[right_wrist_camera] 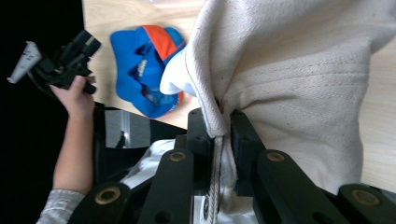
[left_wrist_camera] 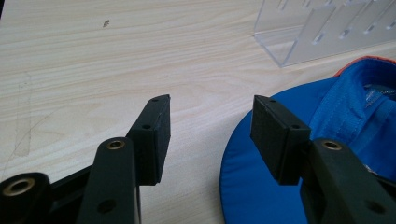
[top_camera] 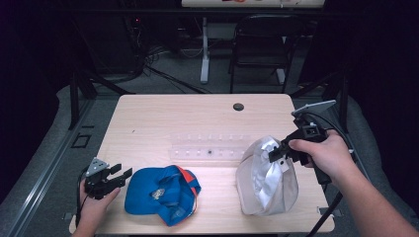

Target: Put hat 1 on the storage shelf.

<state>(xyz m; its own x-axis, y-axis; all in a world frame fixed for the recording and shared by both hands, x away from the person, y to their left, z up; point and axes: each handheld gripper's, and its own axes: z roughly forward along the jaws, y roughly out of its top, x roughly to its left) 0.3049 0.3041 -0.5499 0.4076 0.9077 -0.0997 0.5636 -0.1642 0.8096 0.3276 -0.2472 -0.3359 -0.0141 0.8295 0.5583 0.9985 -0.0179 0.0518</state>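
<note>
A cream cap [top_camera: 267, 177] sat on the near right part of the wooden table [top_camera: 163, 118], its pale lining turned up. The right gripper [top_camera: 277, 152] had its jaws pinched tight on a fold of the cap's edge, cloth squeezed between them in the right gripper view. A blue cap [top_camera: 160, 193] with an orange trim lay upside down at the near left. Just left of it, the left gripper [top_camera: 116, 177] hovered with its jaws spread apart and empty, one over the blue brim. A clear plastic rack [top_camera: 207, 146] lay mid-table behind both caps
</note>
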